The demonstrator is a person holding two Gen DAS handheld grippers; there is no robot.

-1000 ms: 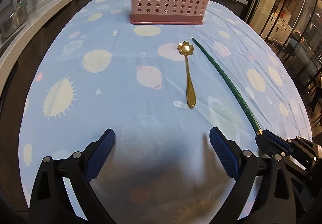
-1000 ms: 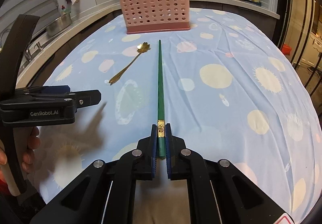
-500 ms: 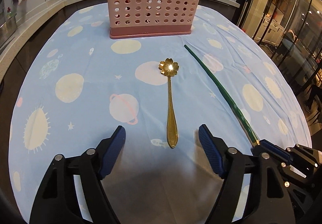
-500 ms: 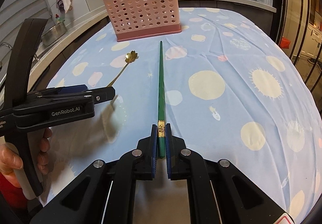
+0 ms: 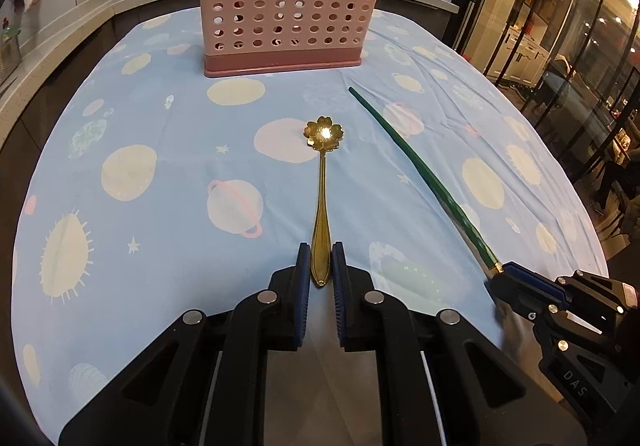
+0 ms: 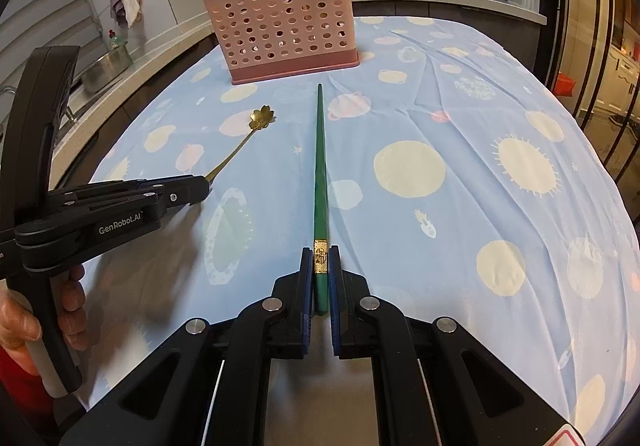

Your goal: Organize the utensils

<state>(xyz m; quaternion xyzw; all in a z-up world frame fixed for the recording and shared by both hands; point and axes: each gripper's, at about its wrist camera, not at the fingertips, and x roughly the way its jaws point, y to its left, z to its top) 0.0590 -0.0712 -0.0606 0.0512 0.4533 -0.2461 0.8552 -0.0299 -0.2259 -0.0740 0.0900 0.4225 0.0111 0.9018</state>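
Observation:
A gold spoon (image 5: 322, 185) with a flower-shaped bowl lies on the blue tablecloth, its handle end toward me. My left gripper (image 5: 321, 246) has its jaws closing around that handle end, and the blue pads sit against its sides. From the right wrist view the left gripper (image 6: 200, 185) covers the spoon (image 6: 256, 121) handle's tip. My right gripper (image 6: 320, 252) is shut on the thick end of a green chopstick (image 6: 320, 165), which lies flat and points toward the pink holder (image 6: 288, 29). In the left wrist view the right gripper (image 5: 498, 278) holds the chopstick (image 5: 416, 161) at lower right.
The pink perforated holder (image 5: 284, 13) stands at the table's far end with several chopsticks in it. A kitchen counter with pans and bottles runs behind it. A person's hand (image 6: 24, 322) grips the left tool. Glass doors stand at the right.
The left gripper's jaws went from wide apart to closed around the spoon's handle end, after it shifted over the spoon. The right gripper kept its hold on the chopstick.

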